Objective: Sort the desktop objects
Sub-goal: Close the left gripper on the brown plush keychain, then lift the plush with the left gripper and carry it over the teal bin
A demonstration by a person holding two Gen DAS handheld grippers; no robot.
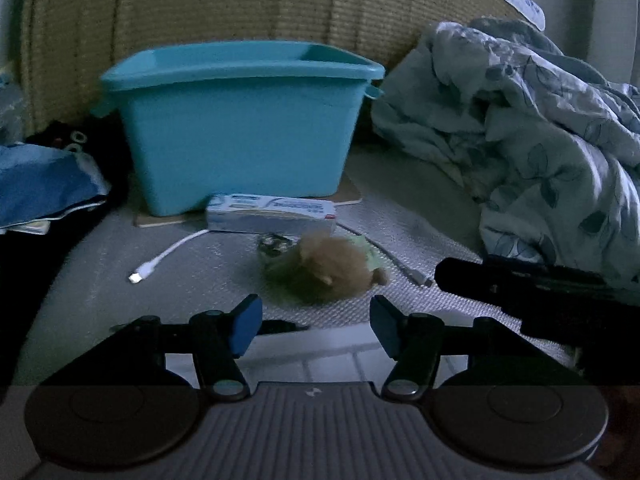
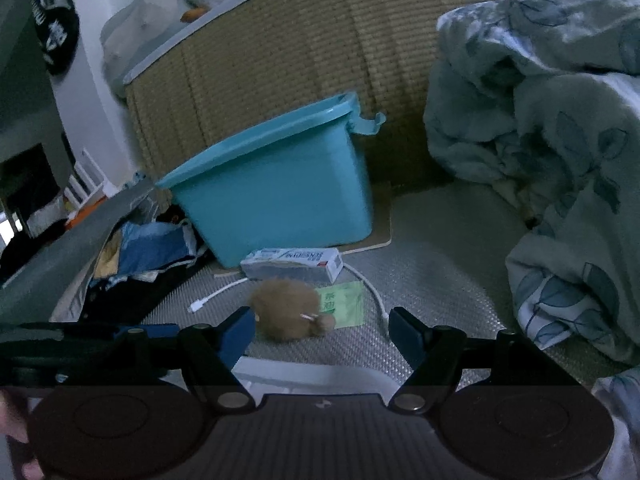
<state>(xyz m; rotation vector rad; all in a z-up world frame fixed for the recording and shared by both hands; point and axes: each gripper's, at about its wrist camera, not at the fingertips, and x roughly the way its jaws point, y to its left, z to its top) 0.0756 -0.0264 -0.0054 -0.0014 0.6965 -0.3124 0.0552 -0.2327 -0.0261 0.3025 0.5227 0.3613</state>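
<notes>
A brown fluffy toy [image 1: 326, 270] [image 2: 290, 308] lies on the grey mat, just ahead of both grippers. Behind it lie a white toothpaste box [image 1: 272, 213] [image 2: 294, 263], a white cable [image 1: 168, 256] [image 2: 218, 294] and a green packet [image 2: 344, 304]. A teal plastic bin [image 1: 244, 128] [image 2: 276, 192] stands behind them on a thin board. My left gripper [image 1: 316, 326] is open and empty, short of the toy. My right gripper [image 2: 322, 334] is open and empty, its left finger beside the toy. The right gripper shows as a dark shape in the left wrist view [image 1: 520, 288].
A crumpled leaf-print duvet [image 1: 540, 140] [image 2: 560, 160] fills the right side. Blue and dark clothes [image 1: 44, 184] [image 2: 148, 252] lie at the left. A woven headboard [image 1: 240, 4] [image 2: 300, 52] stands behind the bin. A white tray edge [image 1: 340, 356] lies under the grippers.
</notes>
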